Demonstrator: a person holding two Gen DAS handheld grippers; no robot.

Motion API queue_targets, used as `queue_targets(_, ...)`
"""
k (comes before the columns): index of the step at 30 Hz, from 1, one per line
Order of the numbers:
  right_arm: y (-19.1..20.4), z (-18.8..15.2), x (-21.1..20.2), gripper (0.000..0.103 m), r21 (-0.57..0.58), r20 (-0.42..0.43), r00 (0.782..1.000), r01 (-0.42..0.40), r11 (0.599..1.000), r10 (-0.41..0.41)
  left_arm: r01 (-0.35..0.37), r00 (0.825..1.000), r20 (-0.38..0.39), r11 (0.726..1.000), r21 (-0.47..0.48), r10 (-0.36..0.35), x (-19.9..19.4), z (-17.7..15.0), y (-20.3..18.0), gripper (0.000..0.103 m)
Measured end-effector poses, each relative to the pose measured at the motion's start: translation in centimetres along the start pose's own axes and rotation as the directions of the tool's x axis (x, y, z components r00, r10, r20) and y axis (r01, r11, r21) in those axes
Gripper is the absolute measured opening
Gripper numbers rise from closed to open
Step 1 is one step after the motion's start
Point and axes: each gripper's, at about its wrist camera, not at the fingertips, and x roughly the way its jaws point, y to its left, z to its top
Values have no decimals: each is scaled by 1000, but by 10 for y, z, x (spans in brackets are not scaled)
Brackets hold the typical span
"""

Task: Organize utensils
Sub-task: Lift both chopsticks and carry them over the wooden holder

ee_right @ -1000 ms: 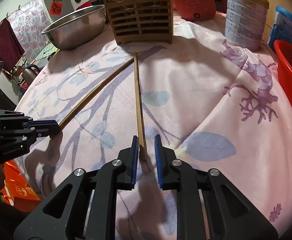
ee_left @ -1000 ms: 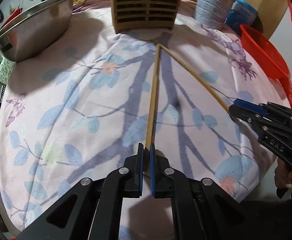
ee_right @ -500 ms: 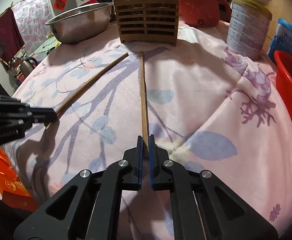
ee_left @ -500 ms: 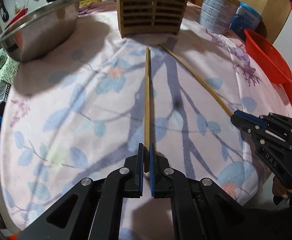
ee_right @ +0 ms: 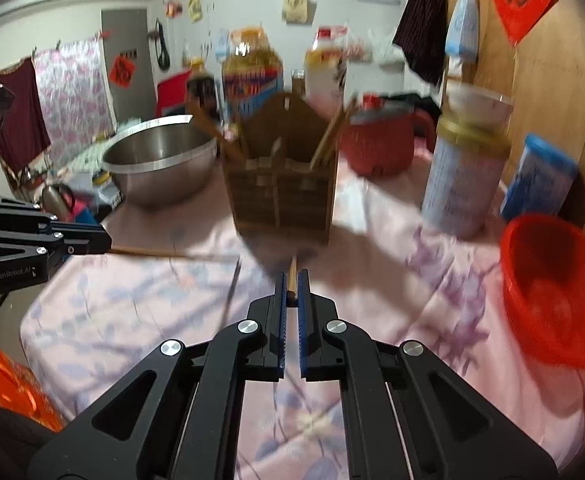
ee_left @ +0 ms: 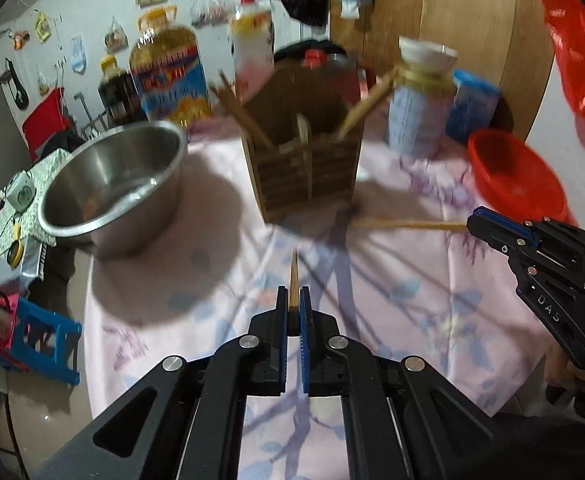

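My left gripper [ee_left: 292, 300] is shut on one long bamboo chopstick [ee_left: 293, 280] and holds it off the table, pointing at the wooden utensil holder [ee_left: 304, 172]. My right gripper [ee_right: 291, 286] is shut on the other chopstick [ee_right: 292, 274], also lifted and aimed at the holder [ee_right: 284, 192]. The right gripper shows in the left wrist view [ee_left: 480, 222] with its chopstick [ee_left: 408, 224] level; the left gripper shows in the right wrist view [ee_right: 100, 240] with its chopstick [ee_right: 164, 254]. The holder has several utensils standing in it.
A steel bowl [ee_left: 112, 188] stands left of the holder. A tall tin [ee_left: 416, 112] and a blue tub [ee_left: 472, 108] stand to its right, a red basket [ee_left: 516, 176] at the table's right edge. A red pot [ee_right: 380, 140] sits behind. The floral cloth [ee_left: 196, 292] covers the table.
Both grippers have lifted their chopsticks off the cloth and tipped up to level, so the chopsticks now point toward the holder. The views are blurred with motion.
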Motion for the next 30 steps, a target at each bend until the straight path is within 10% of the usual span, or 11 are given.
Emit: queue_targets(30, -10, 104, -21, 6, 54, 196, 979, -64, 996, 52, 75, 992, 99, 997, -28, -72, -34, 109, 22, 6)
